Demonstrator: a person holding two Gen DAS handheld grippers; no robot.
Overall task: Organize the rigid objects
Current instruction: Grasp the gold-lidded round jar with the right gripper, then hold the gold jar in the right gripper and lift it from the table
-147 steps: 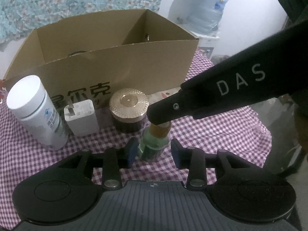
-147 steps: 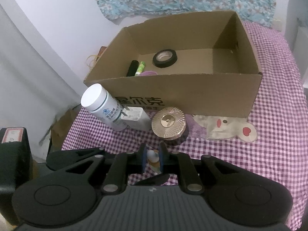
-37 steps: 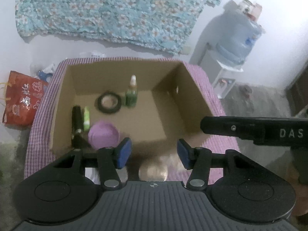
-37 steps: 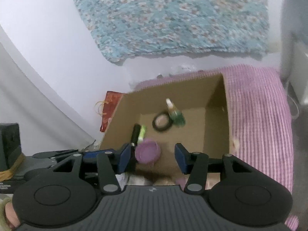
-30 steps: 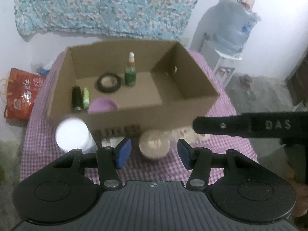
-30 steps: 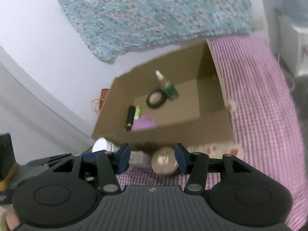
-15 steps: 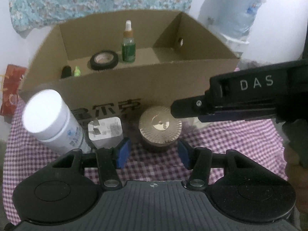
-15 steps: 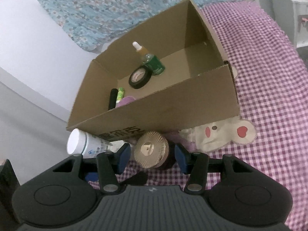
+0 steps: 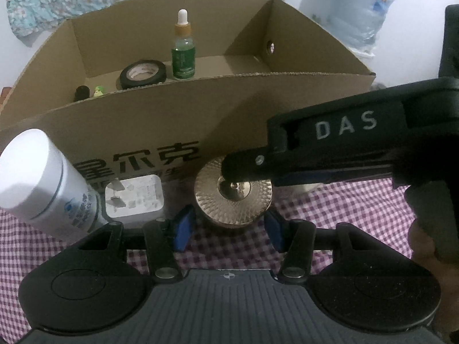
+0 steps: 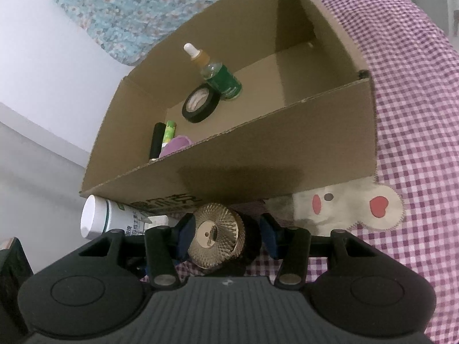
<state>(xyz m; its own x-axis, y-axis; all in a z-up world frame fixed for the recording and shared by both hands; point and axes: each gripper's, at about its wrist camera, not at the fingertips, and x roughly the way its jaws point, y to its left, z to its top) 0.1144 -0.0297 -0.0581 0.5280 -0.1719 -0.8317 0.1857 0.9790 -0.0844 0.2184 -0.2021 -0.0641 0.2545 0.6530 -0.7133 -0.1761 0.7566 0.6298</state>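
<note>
Near the cardboard box [image 10: 258, 154], the gold-lidded jar [image 10: 221, 239] sits on the checked cloth [image 10: 416, 114]. Both the left gripper [image 9: 229, 226] and right gripper [image 10: 225, 236] stand half open around it, holding nothing.

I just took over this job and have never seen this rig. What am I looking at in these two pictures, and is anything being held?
No robot arm: a person carries two handheld two-finger grippers, each with a camera looking along its fingers. One picture is from the left gripper, the other from the right gripper. On the checked tablecloth stands a cardboard box holding a dropper bottle, a tape roll and small items. Before it stand a white bottle, a charger and a gold-lidded jar. Both grippers are open around the jar; nothing is held.
</note>
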